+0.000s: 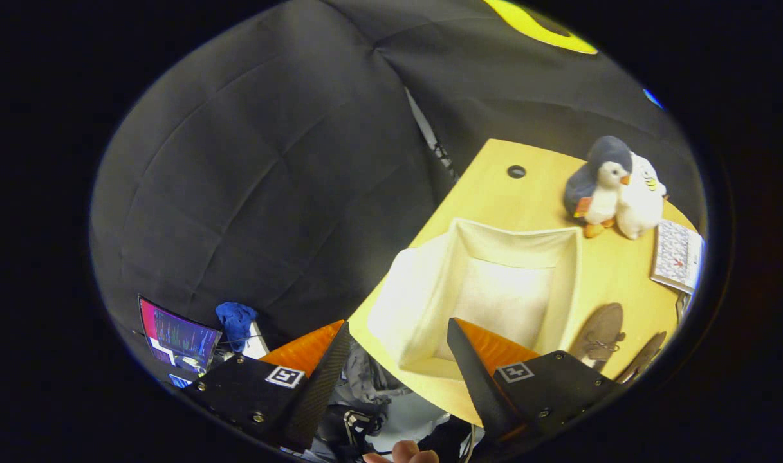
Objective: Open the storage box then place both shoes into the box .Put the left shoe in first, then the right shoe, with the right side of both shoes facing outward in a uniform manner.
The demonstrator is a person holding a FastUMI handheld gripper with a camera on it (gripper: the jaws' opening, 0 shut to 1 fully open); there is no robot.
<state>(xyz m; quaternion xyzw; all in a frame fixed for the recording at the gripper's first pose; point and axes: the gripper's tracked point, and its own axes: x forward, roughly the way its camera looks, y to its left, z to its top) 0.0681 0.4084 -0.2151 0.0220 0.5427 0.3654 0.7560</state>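
With the box (494, 289) already open near the tabletop (494, 186) edge, the gripper (397, 347) hangs released and empty above it, so next is grasping the left shoe (600, 334) beside the box.

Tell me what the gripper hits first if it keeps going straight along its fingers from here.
Likely the near left wall of the open storage box, just ahead of the open gripper; depth is unclear. The shoes lie off to the right of that line.
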